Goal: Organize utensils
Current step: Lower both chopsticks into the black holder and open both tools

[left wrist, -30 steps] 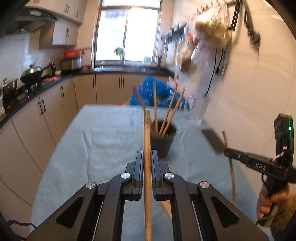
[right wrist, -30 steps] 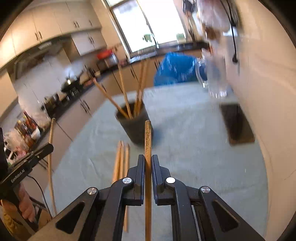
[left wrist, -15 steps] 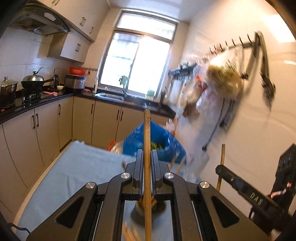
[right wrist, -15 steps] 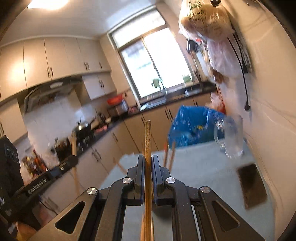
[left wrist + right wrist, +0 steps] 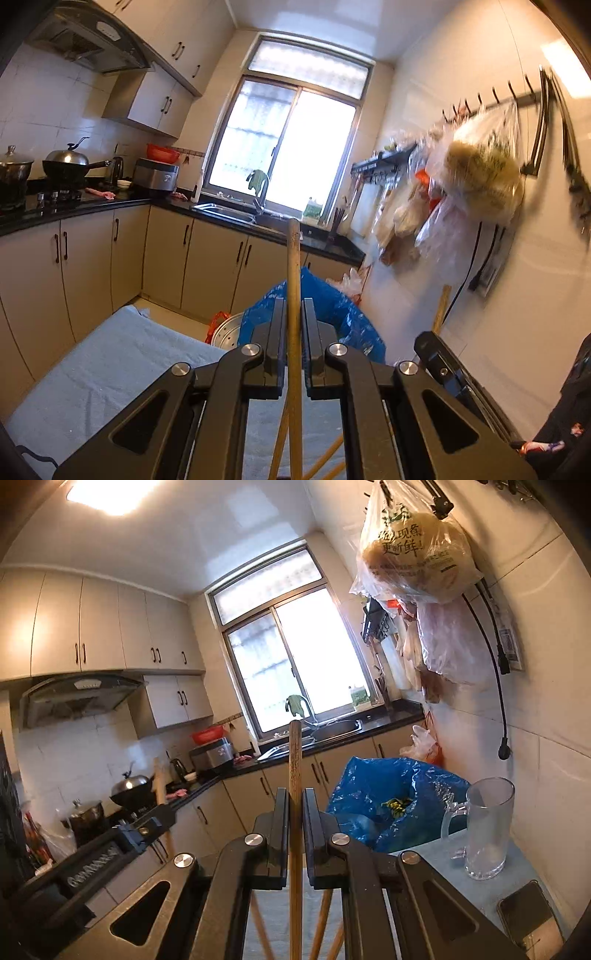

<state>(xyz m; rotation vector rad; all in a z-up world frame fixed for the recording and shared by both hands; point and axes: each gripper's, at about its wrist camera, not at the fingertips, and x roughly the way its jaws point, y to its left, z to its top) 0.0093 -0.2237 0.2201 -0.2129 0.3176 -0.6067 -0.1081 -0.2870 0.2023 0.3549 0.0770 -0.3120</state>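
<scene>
A table (image 5: 110, 369) under a pale blue cloth stands in a kitchen with beige cabinets (image 5: 166, 254), a window (image 5: 288, 147) over the sink and bags hung on the right wall; a glass mug (image 5: 487, 827) and a phone (image 5: 528, 919) sit by the table's right edge, a blue bag (image 5: 388, 801) beyond its far edge. The left gripper (image 5: 294, 332) pinches one upright chopstick (image 5: 293, 266) and the right gripper (image 5: 295, 819) pinches another stick (image 5: 294, 760), both raised over the table. More sticks (image 5: 325, 915) show below the jaws, their holder hidden by the grippers.
</scene>
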